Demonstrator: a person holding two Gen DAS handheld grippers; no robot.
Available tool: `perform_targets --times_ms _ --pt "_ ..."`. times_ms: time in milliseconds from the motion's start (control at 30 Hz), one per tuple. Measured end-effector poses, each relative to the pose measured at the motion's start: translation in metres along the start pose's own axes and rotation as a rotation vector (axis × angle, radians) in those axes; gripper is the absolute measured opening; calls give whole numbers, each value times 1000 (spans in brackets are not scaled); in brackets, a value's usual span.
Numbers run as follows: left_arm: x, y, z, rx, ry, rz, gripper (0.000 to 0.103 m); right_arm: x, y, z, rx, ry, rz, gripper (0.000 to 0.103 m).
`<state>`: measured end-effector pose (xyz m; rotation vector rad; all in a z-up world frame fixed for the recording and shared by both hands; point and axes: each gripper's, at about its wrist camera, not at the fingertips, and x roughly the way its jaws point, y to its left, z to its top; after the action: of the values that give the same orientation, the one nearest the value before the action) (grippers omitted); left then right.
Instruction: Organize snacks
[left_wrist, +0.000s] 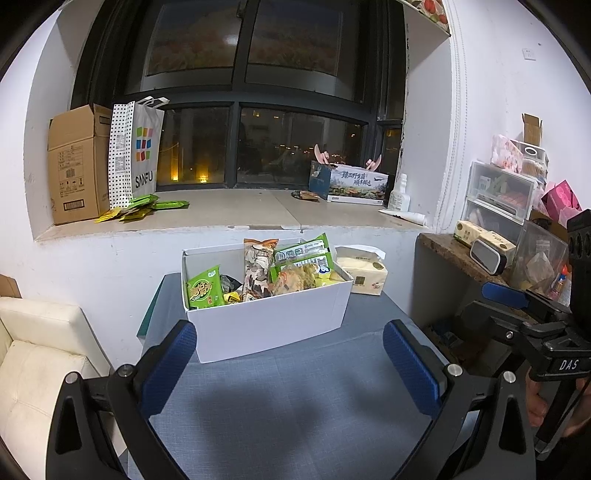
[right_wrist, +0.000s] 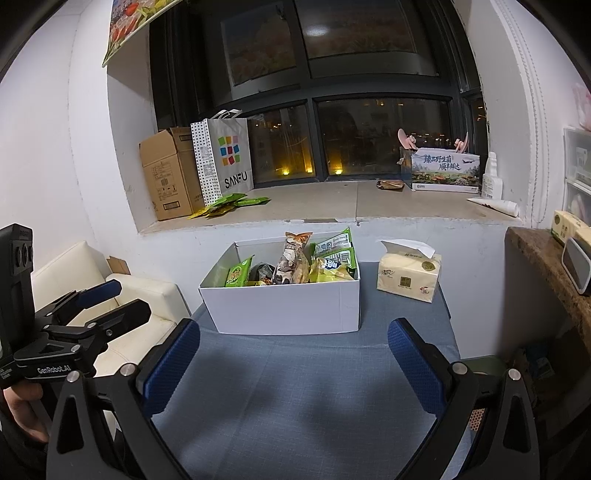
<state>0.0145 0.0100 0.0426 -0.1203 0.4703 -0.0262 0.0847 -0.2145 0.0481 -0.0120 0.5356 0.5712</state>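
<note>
A white box (left_wrist: 269, 321) stands on the blue-grey table (left_wrist: 295, 398), filled with snack packets: a green packet (left_wrist: 205, 290), a tall patterned packet (left_wrist: 256, 269) and green-and-yellow packets (left_wrist: 306, 264). It also shows in the right wrist view (right_wrist: 288, 306). My left gripper (left_wrist: 290, 350) is open and empty, held in front of the box. My right gripper (right_wrist: 293, 350) is open and empty, also short of the box. Each gripper shows at the edge of the other's view, the right one (left_wrist: 517, 306) and the left one (right_wrist: 96, 302).
A tissue pack (right_wrist: 410, 275) lies right of the box. The windowsill holds a cardboard carton (left_wrist: 79, 162), a SANFU bag (left_wrist: 135, 151), loose green packets (left_wrist: 144, 206) and a printed box (left_wrist: 354, 184). A white sofa (left_wrist: 33, 354) stands left, a cluttered shelf (left_wrist: 491, 251) right.
</note>
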Motion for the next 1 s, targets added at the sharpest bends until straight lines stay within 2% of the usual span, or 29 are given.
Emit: perform_targets --times_ms 1000 --pt "3 1 -2 4 15 -10 103 1 3 -3 -1 2 7 103"
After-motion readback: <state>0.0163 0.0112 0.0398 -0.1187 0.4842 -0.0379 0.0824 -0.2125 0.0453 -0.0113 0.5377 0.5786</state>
